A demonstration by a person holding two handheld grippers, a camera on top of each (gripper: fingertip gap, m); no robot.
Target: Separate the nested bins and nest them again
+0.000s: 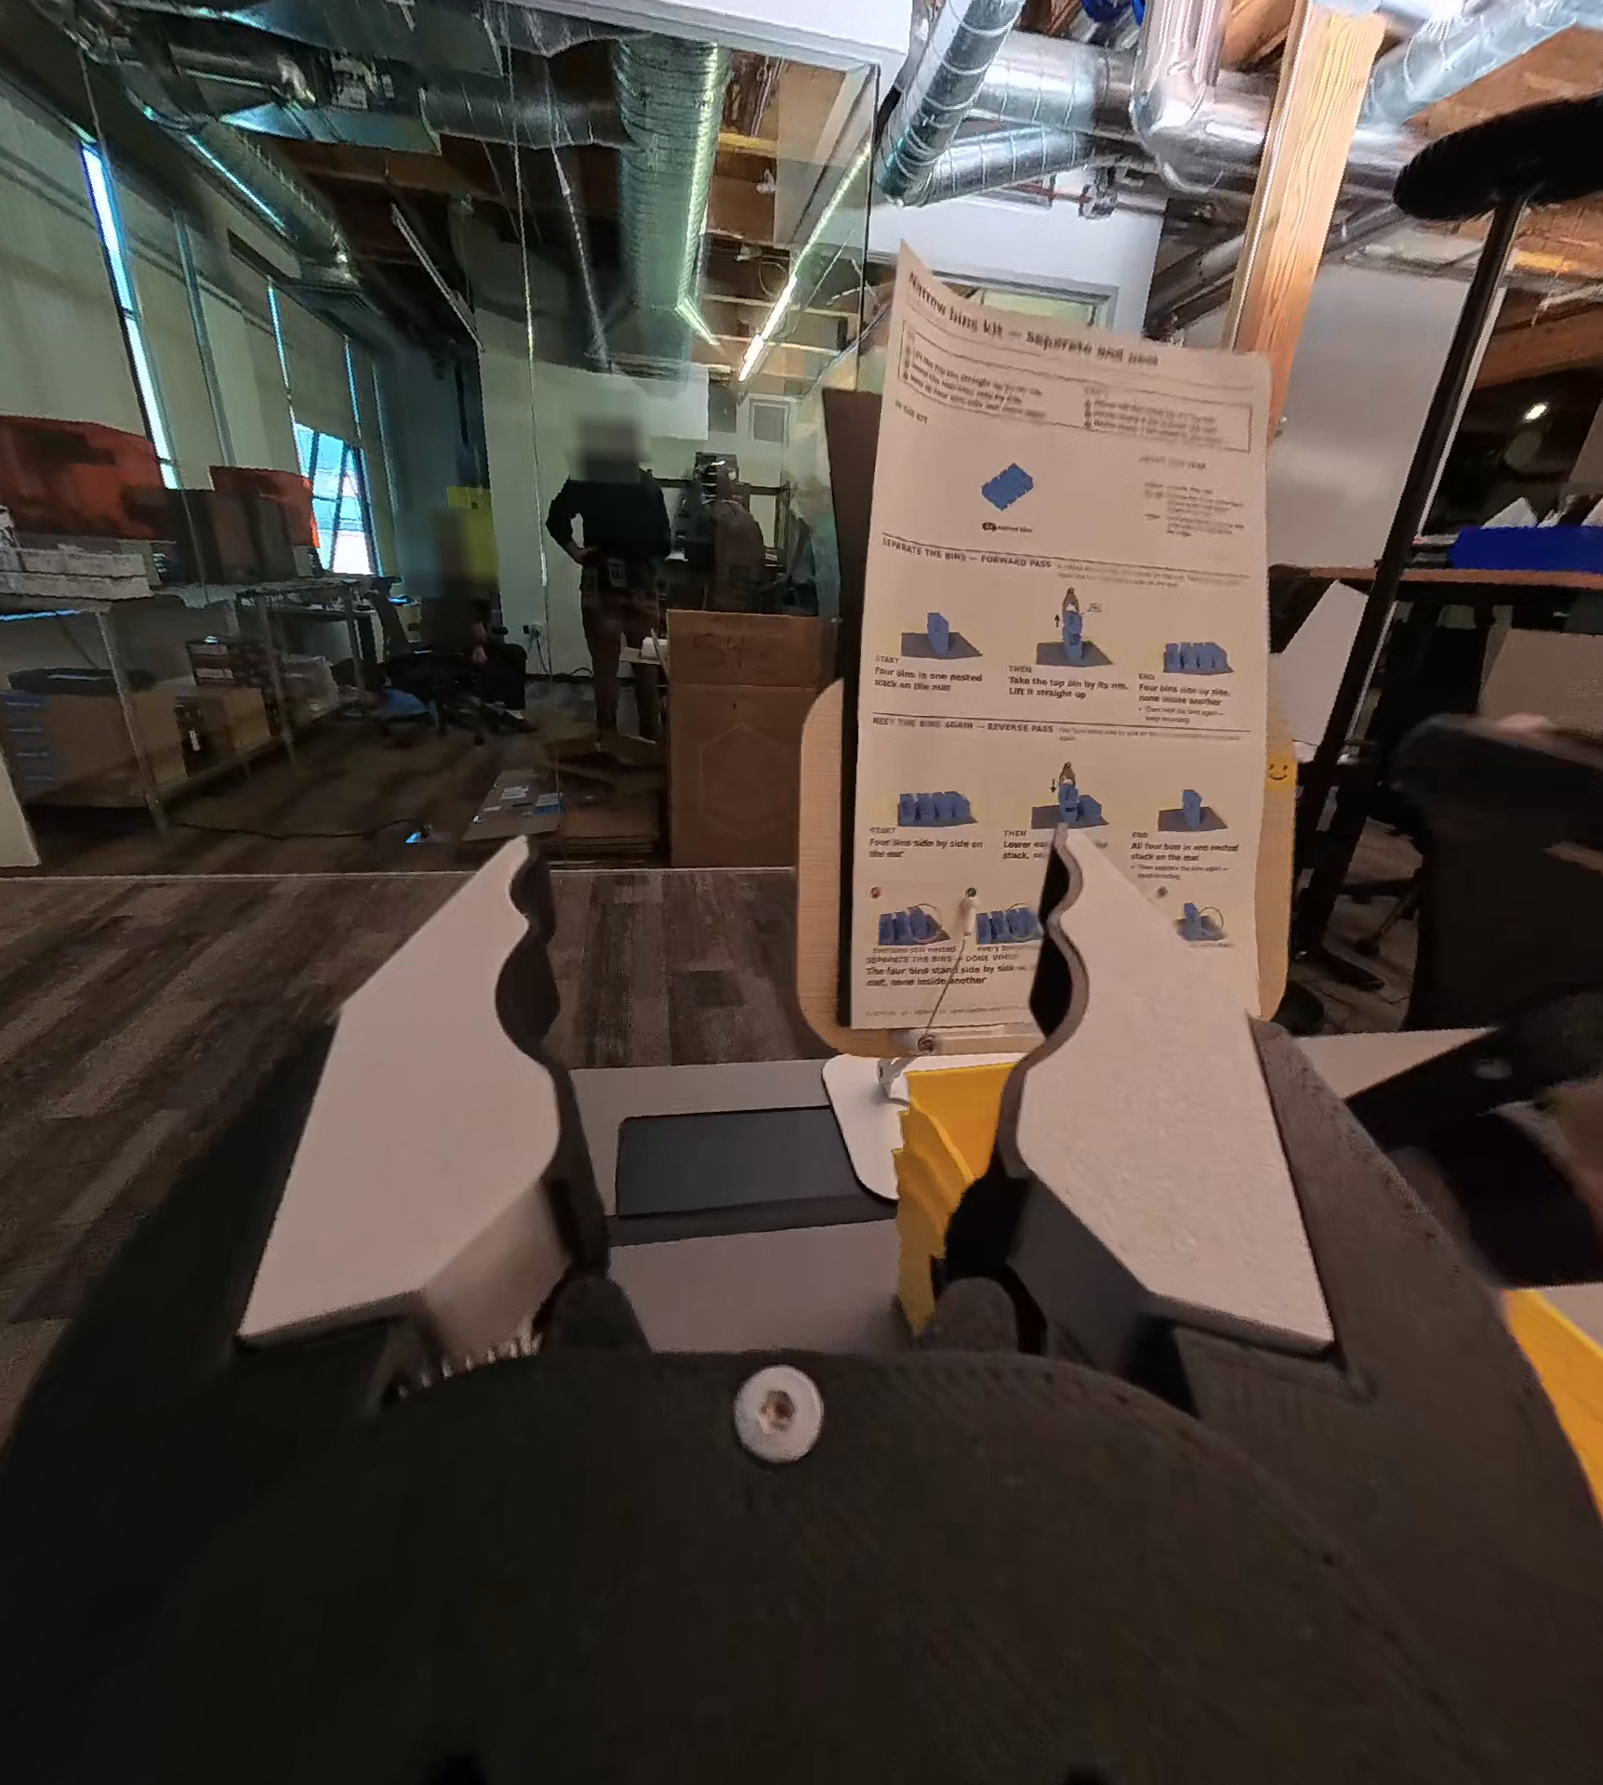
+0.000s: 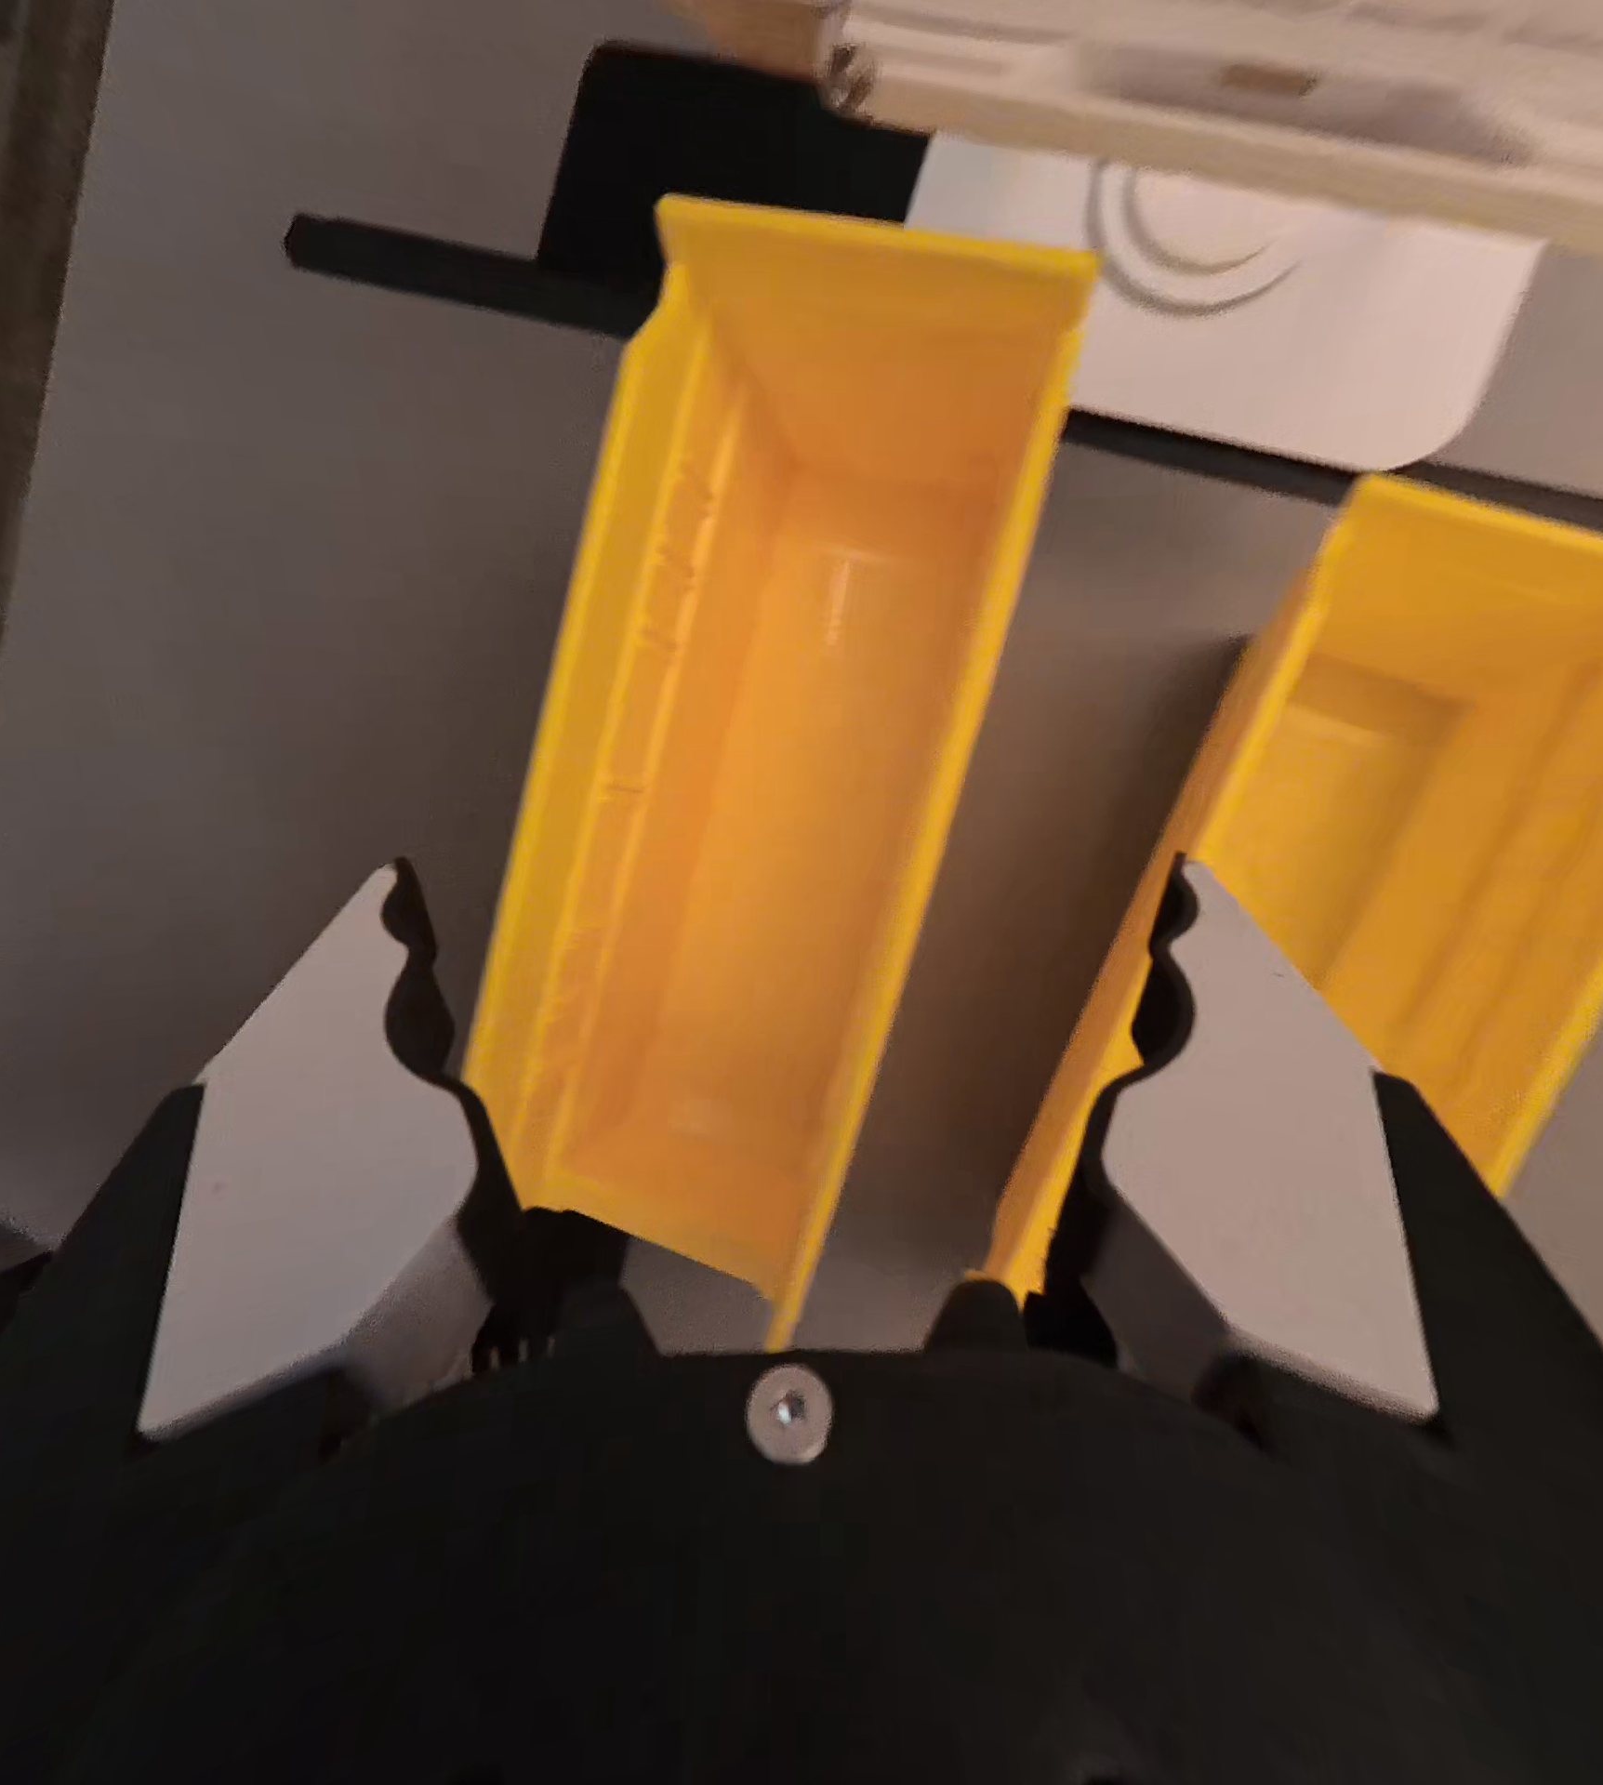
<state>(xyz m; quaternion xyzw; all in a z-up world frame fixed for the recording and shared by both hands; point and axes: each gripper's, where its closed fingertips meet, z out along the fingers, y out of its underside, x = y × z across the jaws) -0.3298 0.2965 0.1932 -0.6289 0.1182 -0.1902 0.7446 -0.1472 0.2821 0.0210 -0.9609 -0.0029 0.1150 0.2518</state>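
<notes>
My right hand-held gripper (image 2: 788, 966) hangs over the grey table (image 2: 295, 580), looking down, jaws spread wide and gripping nothing. A long, narrow yellow plastic bin (image 2: 778, 734) lies open side up directly ahead of it, its near end between my fingers without touching either pad. Its long axis runs away from me, almost in line with the fingers, leaning slightly to the right. A second yellow plastic bin (image 2: 1455, 821) lies to the right, well apart from the first, partly behind my right finger and cut off by the frame; it seems to hold nested layers, but blur keeps me from counting. My left hand-held gripper (image 1: 793, 956) is also open and empty, pointing out over the table's far edge, so I judge the right one nearer. A printed instruction sheet (image 1: 1068, 628) stands behind.
</notes>
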